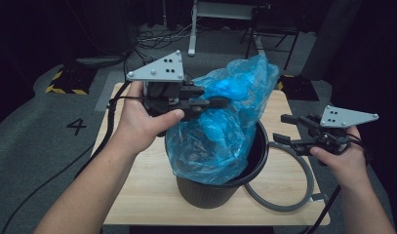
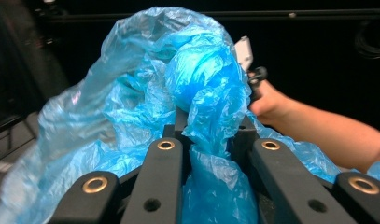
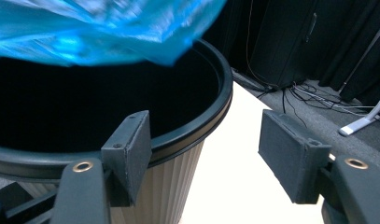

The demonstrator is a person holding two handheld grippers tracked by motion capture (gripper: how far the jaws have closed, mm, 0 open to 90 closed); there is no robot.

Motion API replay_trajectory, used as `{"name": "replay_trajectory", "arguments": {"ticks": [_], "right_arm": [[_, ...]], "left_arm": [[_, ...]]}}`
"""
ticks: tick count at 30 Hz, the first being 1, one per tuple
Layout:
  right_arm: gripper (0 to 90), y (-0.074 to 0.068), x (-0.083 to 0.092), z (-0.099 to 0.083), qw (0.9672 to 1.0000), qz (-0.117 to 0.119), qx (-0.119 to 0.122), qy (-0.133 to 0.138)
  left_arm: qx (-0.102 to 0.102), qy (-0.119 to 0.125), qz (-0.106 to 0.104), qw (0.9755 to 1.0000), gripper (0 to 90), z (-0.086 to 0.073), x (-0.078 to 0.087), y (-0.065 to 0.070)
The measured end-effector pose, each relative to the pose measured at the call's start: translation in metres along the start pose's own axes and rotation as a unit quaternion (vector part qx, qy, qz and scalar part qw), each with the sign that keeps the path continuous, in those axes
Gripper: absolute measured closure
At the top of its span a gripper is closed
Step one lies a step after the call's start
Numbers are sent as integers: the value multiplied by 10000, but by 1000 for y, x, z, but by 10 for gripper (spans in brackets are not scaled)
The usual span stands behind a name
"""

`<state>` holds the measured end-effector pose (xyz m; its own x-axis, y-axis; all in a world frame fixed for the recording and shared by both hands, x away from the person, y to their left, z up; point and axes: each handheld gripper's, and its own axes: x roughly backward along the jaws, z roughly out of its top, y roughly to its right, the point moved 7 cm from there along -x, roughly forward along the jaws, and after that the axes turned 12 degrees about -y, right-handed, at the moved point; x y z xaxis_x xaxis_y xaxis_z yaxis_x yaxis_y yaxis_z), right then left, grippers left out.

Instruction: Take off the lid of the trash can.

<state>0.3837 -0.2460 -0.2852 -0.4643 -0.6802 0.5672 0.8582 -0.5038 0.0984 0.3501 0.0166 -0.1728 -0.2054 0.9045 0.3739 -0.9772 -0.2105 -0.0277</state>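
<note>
At the left of the high view, the left tool (image 1: 213, 103) is held up above the counter (image 1: 137, 195), over its left half and toward the far edge, and it points right into a blue plastic bag (image 1: 225, 126). Its jaws are drawn close together and pinch a gathered fold of the bag's film; in the left gripper view the crumpled blue plastic (image 2: 211, 140) is bunched between the two black jaws and rises up past them. The bag billows above and in front of this tool, its top standing higher than the tool, while its lower part hangs down into and over the near-left rim of a dark ribbed bin (image 1: 210, 192).

The bin stands upright near the middle of the counter, somewhat toward the near edge. A grey ring (image 1: 303, 170) lies flat on the counter just to the right of the bin, curving around its right side.

Farther right, over the right edge of the counter, the right tool (image 1: 281, 127) is held level and points left toward the bin and bag, apart from both. Its jaws stand wide apart with nothing between them. In the right gripper view the bin's black rim (image 3: 215, 107) lies just ahead of the left jaw, and the bag's blue film (image 3: 99, 28) hangs over the bin's mouth, above the jaws.
</note>
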Motion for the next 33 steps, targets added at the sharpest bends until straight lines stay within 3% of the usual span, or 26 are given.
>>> {"name": "replay_trajectory", "arguments": {"ticks": [3, 6, 9, 12, 15, 18, 20, 26, 33], "right_arm": [[336, -2, 0, -3, 9999, 91, -47, 60], [328, -5, -6, -5, 9998, 173, -19, 63], [329, -9, -13, -2, 9995, 285, -2, 110], [391, -13, -15, 5, 9990, 406, 95, 164], [546, -15, -16, 9, 9983, 517, 219, 174], [798, -15, -16, 10, 9983, 482, 288, 123], [879, -15, -14, 11, 9981, 540, 251, 168], [900, -20, -6, 18, 9977, 607, 231, 218], [900, -19, 13, 22, 9987, 444, 247, 88]], "left_arm": [[29, -19, -128, 9999, 792, -4, -11, 6], [105, -72, -127, 9998, 791, -12, -17, 3], [125, -230, 19, 9997, 791, -19, -19, -4], [106, -411, 184, 9989, 791, -27, -19, -12], [183, -443, 234, 9986, 791, -33, -17, -17], [195, -502, 281, 9982, 791, -38, -15, -19], [189, -589, 367, 9974, 790, -42, -13, -20], [223, -672, 504, 9962, 791, -46, -5, -22], [211, -752, 589, 9952, 790, -47, -4, -22]]}}
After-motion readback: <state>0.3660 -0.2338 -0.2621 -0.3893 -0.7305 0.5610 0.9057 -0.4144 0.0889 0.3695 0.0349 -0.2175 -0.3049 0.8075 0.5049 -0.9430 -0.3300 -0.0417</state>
